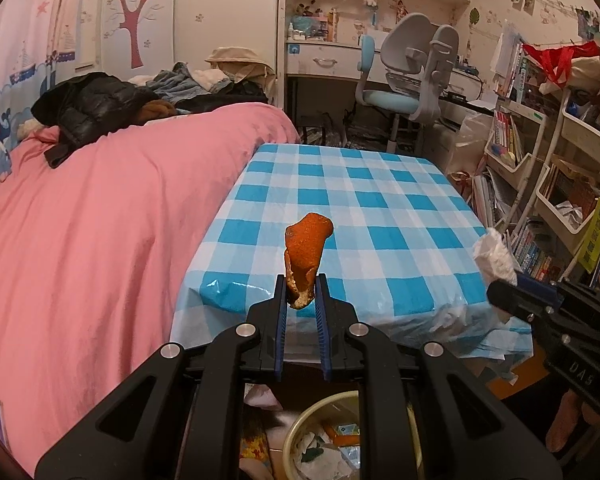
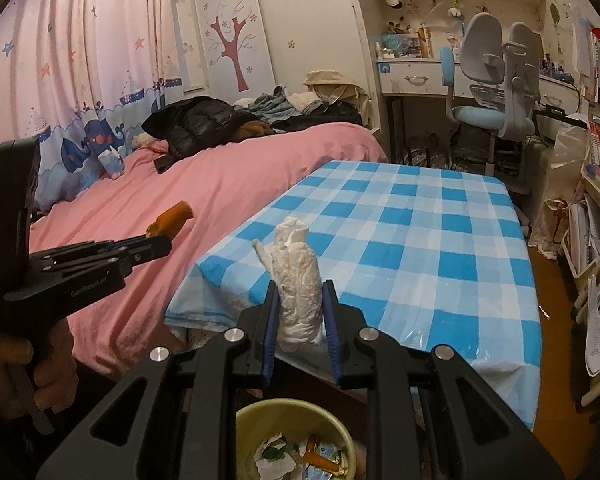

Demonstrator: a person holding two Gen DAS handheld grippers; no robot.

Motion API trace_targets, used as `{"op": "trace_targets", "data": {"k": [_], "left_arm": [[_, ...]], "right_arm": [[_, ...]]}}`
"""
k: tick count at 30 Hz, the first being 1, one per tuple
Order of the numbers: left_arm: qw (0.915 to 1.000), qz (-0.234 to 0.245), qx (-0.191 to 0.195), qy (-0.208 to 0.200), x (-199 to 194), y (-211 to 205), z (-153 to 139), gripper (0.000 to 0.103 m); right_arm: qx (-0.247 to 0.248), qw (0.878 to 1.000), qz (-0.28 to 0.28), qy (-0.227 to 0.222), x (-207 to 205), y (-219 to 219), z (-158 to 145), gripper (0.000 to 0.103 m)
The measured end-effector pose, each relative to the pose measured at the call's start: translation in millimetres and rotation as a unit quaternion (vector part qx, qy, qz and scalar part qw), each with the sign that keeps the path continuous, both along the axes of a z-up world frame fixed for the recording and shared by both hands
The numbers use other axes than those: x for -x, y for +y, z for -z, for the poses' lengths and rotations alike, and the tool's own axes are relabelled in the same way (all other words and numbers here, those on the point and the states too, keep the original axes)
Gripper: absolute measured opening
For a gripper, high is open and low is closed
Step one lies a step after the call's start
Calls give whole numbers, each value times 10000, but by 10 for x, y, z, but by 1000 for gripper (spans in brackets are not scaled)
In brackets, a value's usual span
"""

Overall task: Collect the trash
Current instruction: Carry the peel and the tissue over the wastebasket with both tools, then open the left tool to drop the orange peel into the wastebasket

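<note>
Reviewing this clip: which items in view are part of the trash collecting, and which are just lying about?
Part of the job:
- orange peel, held in the left tool
- crumpled tissue, held in the right tool
- trash bin below, already holding scraps

Just lying about:
- black jacket on the pink bed
- desk chair
- book cart

Pink bed [image 1: 100, 220] beside checkered table [image 1: 364, 200]

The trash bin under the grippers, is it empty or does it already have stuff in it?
Not empty: the trash bin already holds crumpled paper, wrappers and orange bits, seen in both wrist views.
</note>
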State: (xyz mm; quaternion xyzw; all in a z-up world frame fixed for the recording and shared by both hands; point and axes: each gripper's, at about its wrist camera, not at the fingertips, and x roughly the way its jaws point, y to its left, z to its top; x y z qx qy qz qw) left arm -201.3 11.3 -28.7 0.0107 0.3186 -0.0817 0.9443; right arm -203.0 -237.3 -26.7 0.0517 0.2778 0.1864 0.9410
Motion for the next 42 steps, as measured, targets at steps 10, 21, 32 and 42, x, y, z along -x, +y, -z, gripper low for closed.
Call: {"op": "trace_targets", "data": {"k": [10,21,32,42], "left_arm": [[10000,35,-39,65,156,-18,64,12],[9998,116,-71,155,397,-56,170,13],[9996,130,-28,232,539,-7,231,13],[9995,179,-61,253,635,-8,264,13]], "right_arm": [[-136,9994,-144,273,161,56,126,23],[-83,9990,-219,393,327,110,203,23],[-150,9986,-176,472,440,80,247,23],[-125,9984,-200,512,477,104,274,24]]}}
